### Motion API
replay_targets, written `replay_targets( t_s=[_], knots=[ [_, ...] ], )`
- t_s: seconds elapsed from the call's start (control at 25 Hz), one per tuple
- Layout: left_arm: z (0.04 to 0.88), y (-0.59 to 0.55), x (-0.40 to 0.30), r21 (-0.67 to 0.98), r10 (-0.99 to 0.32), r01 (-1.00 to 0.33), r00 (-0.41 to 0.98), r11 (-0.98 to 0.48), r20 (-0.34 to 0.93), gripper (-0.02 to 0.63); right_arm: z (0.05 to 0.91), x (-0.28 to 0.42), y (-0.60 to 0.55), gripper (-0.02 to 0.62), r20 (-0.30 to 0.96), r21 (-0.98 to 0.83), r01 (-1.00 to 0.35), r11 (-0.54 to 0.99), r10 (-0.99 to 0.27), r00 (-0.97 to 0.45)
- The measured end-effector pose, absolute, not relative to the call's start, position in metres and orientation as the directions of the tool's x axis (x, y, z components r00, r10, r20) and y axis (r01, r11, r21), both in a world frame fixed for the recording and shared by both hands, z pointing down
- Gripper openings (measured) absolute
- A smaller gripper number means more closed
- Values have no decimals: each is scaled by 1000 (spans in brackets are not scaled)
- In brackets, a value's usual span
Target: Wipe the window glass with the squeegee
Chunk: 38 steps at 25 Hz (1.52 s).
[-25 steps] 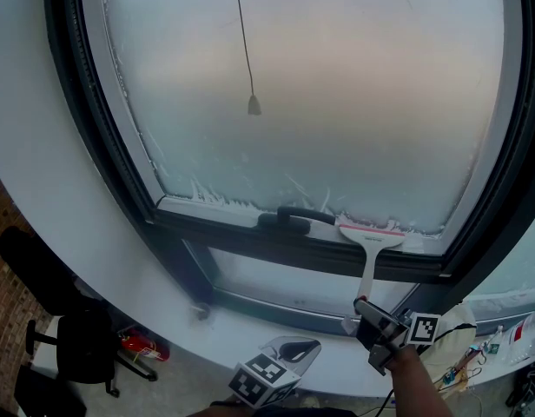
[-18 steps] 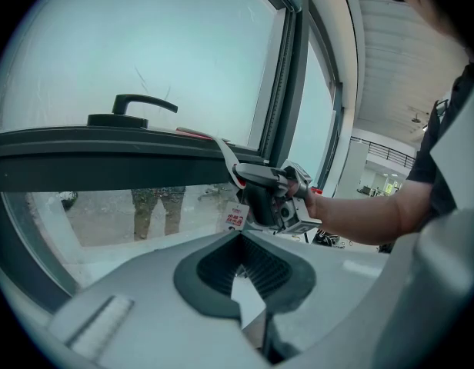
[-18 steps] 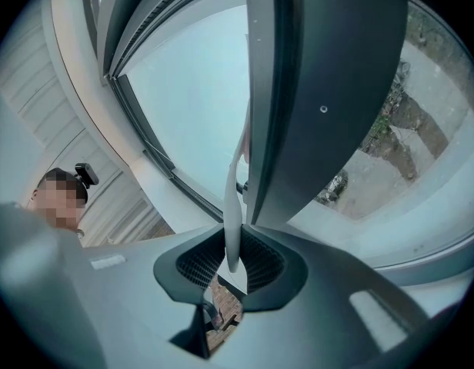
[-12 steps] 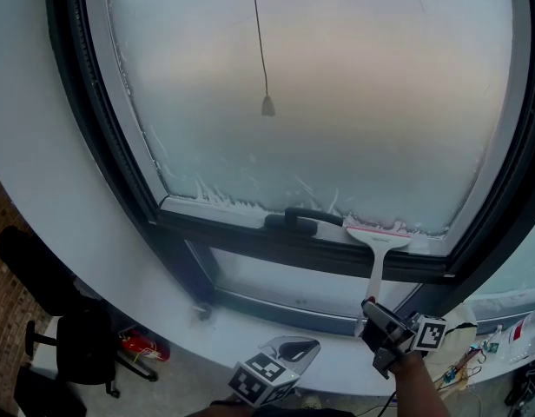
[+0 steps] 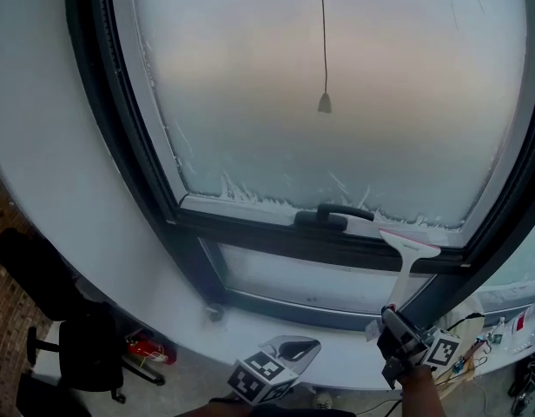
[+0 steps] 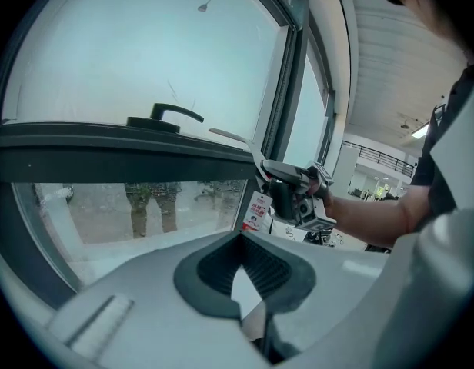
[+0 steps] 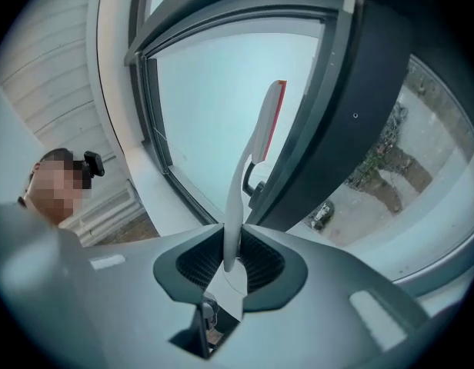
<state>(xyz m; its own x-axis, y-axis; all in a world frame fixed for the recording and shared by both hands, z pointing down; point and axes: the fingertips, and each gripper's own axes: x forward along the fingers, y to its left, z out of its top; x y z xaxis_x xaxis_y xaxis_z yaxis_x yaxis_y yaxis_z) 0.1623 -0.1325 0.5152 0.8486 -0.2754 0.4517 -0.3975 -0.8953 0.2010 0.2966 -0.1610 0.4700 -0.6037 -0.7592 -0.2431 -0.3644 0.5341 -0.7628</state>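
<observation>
The white plastic squeegee with a pink-red blade edge (image 5: 408, 252) is clamped by its thin handle between the jaws of the right gripper (image 5: 392, 320). The right gripper view shows the pads pressed on either side of that handle. The squeegee's head sits low at the right corner of the frosted upper window glass (image 5: 337, 59), over the dark metal window frame's crossbar (image 5: 267, 235). Whether the blade touches the glass cannot be told.

The black lever window handle (image 5: 333, 215) lies just left of the blade on the same crossbar. It is the nearest thing in the way of a sideways stroke. A thin dark pull cord with a small grey weight (image 5: 324, 103) hangs in front of the glass, well above the squeegee.

The left gripper (image 5: 293, 350) hangs low near the white sill (image 5: 250, 337). Its jaws are together with nothing between them.

Under the crossbar runs a clear lower pane (image 5: 302, 276). On the floor at the lower left stand a black office chair (image 5: 72, 346) and, beside it, a small red object (image 5: 150, 348).

Counted: one squeegee, two grippers, one window handle, one cord, one chair, and two panes stacked in this frame.
</observation>
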Motion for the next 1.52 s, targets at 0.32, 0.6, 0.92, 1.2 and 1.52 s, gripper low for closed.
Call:
replay_targets(
  t_s=[0.32, 0.6, 0.92, 1.2, 1.52],
  knots=[
    [523, -129, 91, 284, -229, -373, 872, -884, 432, 0, 471, 219, -122, 91, -234, -765, -416, 492, -813, -533],
    [536, -124, 44, 354, -174, -341, 887, -871, 427, 0, 472, 162, -102, 91, -219, -780, -439, 445, -852, -476],
    [542, -120, 9, 340, -230, -393, 872, -854, 432, 0, 476, 128, -80, 91, -157, -795, -452, 404, -858, -489],
    [532, -95, 8, 304, -276, -426, 859, -852, 432, 0, 464, 122, -48, 91, -163, -774, -455, 440, -833, -528],
    [514, -24, 56, 300, -275, -410, 873, -861, 402, 0, 459, 132, 29, 89, -181, -772, -423, 475, -801, -570]
  ],
)
